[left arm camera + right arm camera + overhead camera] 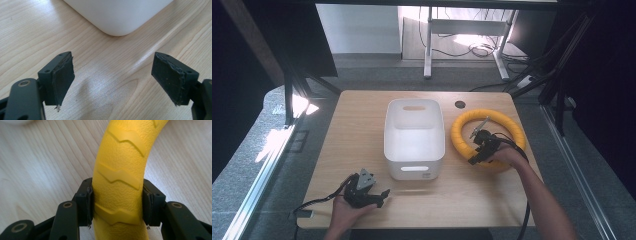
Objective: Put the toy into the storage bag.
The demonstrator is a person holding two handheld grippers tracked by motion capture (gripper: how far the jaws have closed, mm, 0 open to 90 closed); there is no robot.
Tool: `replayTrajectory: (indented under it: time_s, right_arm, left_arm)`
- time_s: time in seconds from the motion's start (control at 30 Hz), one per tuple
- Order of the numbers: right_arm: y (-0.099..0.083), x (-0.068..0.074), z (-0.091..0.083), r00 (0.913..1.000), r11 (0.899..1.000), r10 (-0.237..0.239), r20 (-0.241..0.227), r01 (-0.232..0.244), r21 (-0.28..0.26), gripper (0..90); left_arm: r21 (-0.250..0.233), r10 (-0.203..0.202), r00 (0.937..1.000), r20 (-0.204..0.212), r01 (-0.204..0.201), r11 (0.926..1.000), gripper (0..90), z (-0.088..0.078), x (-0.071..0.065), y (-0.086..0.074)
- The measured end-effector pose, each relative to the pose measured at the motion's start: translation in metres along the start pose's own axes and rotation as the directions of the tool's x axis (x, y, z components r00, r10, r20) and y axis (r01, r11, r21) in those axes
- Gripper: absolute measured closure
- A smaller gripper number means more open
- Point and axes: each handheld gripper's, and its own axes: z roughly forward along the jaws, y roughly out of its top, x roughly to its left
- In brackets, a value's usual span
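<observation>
Jaws of right gripper [117, 202] clamped across yellow ring [487, 137], flat on tabletop [362, 125] right of white bin [414, 137]. Left gripper [113, 80] jaws wide, empty. Risk: one-sided hold, ring droops, twists or slips; may catch bin rim.

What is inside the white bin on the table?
The white bin looks empty in the high view: only its bare white floor and walls show. The strip of floor behind its near wall is hidden.
</observation>
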Motion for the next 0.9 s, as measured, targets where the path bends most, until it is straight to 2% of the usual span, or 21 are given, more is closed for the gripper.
replayTrajectory:
  time_s: [0.1,0.17,0.4,0.73,0.9]
  right_arm:
    - [0.001,-0.001,-0.010,0.9994,0.998,0.021,-0.028,-0.022,-0.066,51.1]
    - [0.001,-0.002,-0.018,0.9980,0.992,0.030,-0.055,-0.036,-0.117,51.1]
    - [-0.001,-0.008,-0.041,0.9920,0.963,0.055,-0.114,-0.083,-0.255,51.2]
    - [-0.002,-0.007,-0.053,0.9910,0.938,0.055,-0.122,-0.093,-0.333,51.2]
    - [-0.002,-0.005,-0.062,0.9920,0.920,0.049,-0.116,-0.090,-0.382,51.2]
  left_arm:
    - [0.000,-0.001,1.0000,-0.001,0.001,1.0000,18.5,0.000,0.000,0.000]
    - [-0.001,-0.001,1.0000,0.000,0.001,1.0000,18.5,0.000,0.000,0.000]
    - [-0.001,-0.002,1.0000,0.001,0.002,1.0000,18.5,0.000,0.000,0.000]
    - [0.000,-0.001,1.0000,0.001,0.001,1.0000,18.6,0.000,0.000,0.000]
    - [-0.001,-0.003,1.0000,0.001,0.003,1.0000,18.6,0.000,0.000,0.000]
